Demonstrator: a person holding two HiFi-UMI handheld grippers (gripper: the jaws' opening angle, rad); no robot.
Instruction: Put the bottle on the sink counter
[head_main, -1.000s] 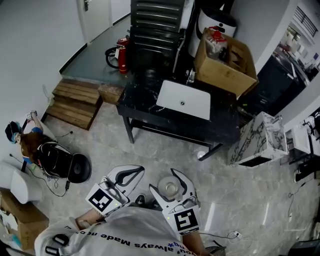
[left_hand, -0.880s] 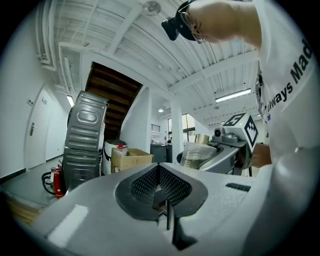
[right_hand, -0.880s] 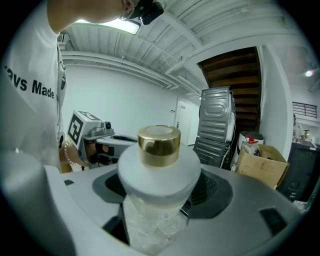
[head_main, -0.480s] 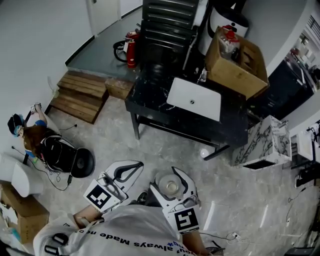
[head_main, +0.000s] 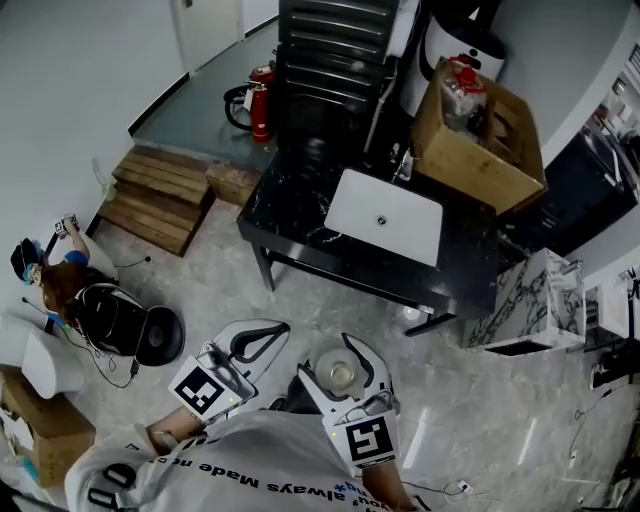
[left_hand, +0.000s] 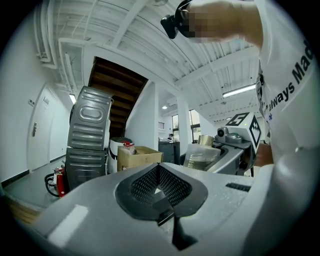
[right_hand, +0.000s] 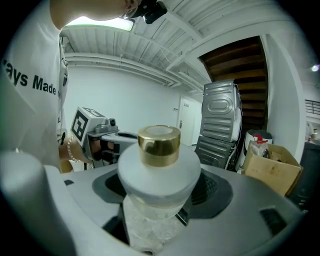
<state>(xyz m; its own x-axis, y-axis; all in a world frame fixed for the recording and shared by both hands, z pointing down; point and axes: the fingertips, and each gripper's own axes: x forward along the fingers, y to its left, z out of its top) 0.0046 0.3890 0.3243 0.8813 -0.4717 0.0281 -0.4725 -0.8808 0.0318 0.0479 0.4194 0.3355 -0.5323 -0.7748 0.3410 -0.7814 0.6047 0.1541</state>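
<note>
My left gripper (left_hand: 159, 172) has its fingers pressed together with nothing between them. Just to its right, my right gripper (head_main: 340, 376) has its fingers clamped on the clear bottle (right_hand: 159, 170), whose gold cap (right_hand: 159, 145) stands up above them. The black sink surface (head_main: 290, 205) lies well beyond both sets of fingertips, well apart from the bottle.

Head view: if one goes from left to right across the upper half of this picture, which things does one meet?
Wooden steps → red fire extinguisher → white sink basin → cardboard box.
</note>
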